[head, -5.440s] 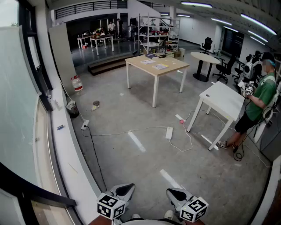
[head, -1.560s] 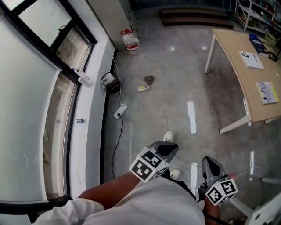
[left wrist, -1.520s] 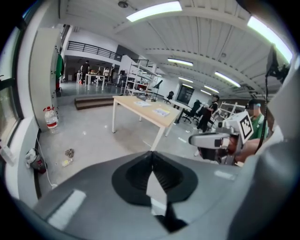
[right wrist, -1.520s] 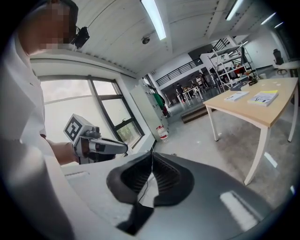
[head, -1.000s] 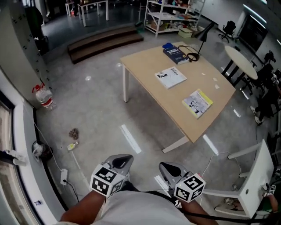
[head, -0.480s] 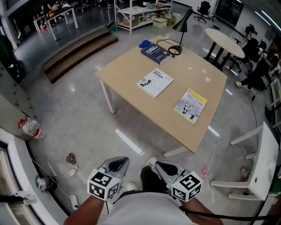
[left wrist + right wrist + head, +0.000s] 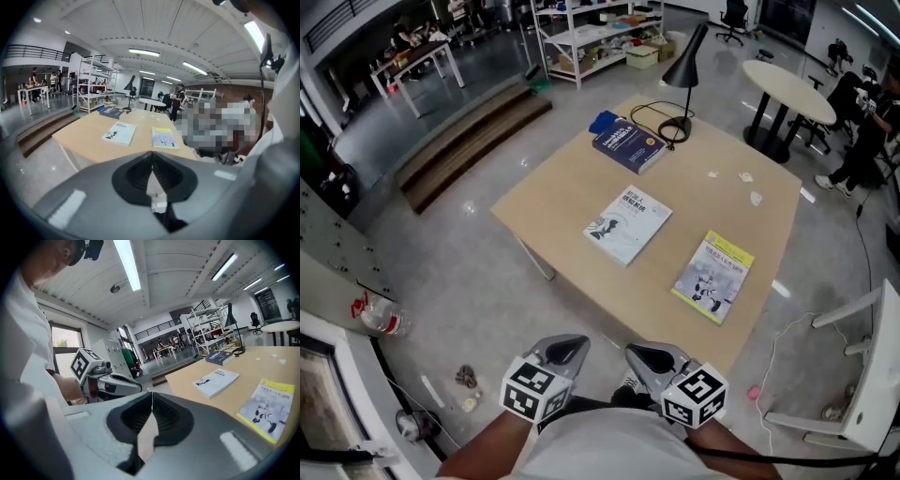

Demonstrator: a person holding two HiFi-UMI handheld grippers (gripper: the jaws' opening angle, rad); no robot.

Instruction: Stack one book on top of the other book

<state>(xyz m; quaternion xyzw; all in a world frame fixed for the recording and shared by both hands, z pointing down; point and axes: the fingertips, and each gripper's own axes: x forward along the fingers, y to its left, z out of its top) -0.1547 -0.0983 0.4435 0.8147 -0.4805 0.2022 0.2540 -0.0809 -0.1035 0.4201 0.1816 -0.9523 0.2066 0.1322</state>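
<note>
Two thin books lie flat and apart on the light wooden table (image 7: pixel 572 192): a white book (image 7: pixel 628 225) near the middle and a yellow book (image 7: pixel 713 277) toward the near right edge. A thicker dark blue book (image 7: pixel 628 144) lies at the far side beside a black desk lamp (image 7: pixel 682 66). My left gripper (image 7: pixel 570 343) and right gripper (image 7: pixel 636 350) hang side by side short of the table's near edge, both shut and empty. The left gripper view shows the white book (image 7: pixel 120 133) and yellow book (image 7: pixel 163 138) ahead of its closed tips (image 7: pixel 151 153). In the right gripper view the same books (image 7: pixel 216 380) (image 7: pixel 268 409) lie to the right.
A round white table (image 7: pixel 787 84) and a person (image 7: pixel 872 131) stand beyond the wooden table at the right. Metal shelving (image 7: pixel 600 33) and low wooden steps (image 7: pixel 469 141) are at the back. A white table (image 7: pixel 877 375) is at the right, a water bottle (image 7: pixel 380 317) on the floor at the left.
The view has swung from the window and floor onto the wooden table, which now sits much closer. Both grippers travelled with me toward it and stayed shut.
</note>
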